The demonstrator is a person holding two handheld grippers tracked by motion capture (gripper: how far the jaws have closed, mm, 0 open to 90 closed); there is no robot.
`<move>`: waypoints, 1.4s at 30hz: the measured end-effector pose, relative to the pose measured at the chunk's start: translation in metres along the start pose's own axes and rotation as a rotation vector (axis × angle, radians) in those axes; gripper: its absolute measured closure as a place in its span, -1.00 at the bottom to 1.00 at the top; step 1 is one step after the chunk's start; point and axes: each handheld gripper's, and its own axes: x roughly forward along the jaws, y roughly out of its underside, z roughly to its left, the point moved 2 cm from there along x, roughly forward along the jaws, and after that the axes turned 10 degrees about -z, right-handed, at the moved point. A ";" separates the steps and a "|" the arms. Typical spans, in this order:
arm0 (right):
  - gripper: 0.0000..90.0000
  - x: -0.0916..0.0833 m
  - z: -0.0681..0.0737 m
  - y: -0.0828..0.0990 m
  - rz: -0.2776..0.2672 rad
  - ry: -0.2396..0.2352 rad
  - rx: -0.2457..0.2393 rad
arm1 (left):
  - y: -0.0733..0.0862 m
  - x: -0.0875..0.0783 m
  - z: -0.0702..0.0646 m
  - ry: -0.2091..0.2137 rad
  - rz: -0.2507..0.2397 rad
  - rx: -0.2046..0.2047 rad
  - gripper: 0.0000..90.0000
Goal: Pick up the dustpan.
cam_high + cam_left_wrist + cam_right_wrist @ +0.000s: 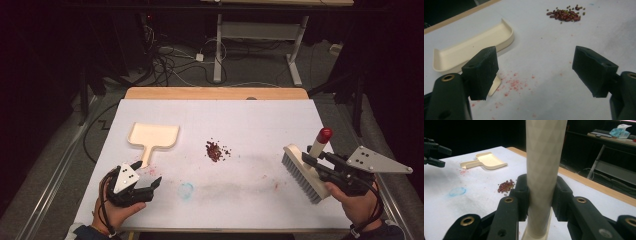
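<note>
Right tool (320,162) around brush (301,172) (dustpan (153,136) empty)

The dustpan (153,135) is cream; the beans (215,150), at its three o'clock, are dark red. The brush (303,172) has a cream handle, red tip and grey bristles. The table (260,120) is white, stained pink and blue.

the dustpan (153,136) looks like smooth cream plastic with a dull sheen. the brush (303,170) has a faceted, matt cream plastic handle, a glossy red tip and grey bristles. the table (260,125) carries a matt white sheet, stained, edged in wood.
</note>
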 end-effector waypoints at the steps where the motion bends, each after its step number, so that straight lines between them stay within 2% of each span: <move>1: 0.57 0.000 0.000 0.000 0.000 0.000 0.000 | 0.001 0.000 0.001 -0.010 0.008 -0.006 -0.55; 2: 0.57 0.001 0.002 0.000 0.004 -0.012 0.002 | 0.004 -0.002 0.004 -0.027 0.024 -0.016 -0.55; 5: 0.57 0.005 0.004 -0.001 0.004 -0.022 -0.008 | 0.007 -0.004 0.008 -0.037 0.036 -0.026 -0.52; 10: 0.57 0.007 0.006 0.000 0.009 -0.040 -0.011 | 0.009 -0.003 0.012 -0.035 0.058 -0.052 -0.53; 13: 0.57 0.009 0.006 0.002 0.019 -0.039 -0.005 | 0.009 -0.001 0.012 -0.033 0.078 -0.040 -0.55; 20: 0.57 0.007 0.006 0.003 0.016 -0.047 -0.010 | 0.014 0.008 0.018 -0.045 0.122 -0.062 -0.54; 25: 0.57 0.008 0.007 0.005 0.012 -0.044 -0.007 | 0.015 0.014 0.031 -0.088 0.143 -0.095 -0.54; 27: 0.57 0.008 0.007 0.005 0.015 -0.043 -0.005 | 0.016 0.019 0.039 -0.112 0.164 -0.102 -0.54; 29: 0.57 0.009 0.007 0.005 0.018 -0.040 -0.005 | 0.016 0.025 0.045 -0.092 0.176 -0.139 -0.54; 32: 0.57 0.009 0.007 0.006 0.022 -0.041 -0.007 | 0.015 0.035 0.050 -0.079 0.202 -0.161 -0.54; 37: 0.57 0.011 0.007 0.007 0.027 -0.044 -0.006 | 0.009 0.058 0.059 -0.112 0.279 -0.152 -0.52; 42: 0.57 0.011 0.008 0.007 0.028 -0.043 -0.008 | 0.008 0.078 0.070 -0.108 0.309 -0.196 -0.45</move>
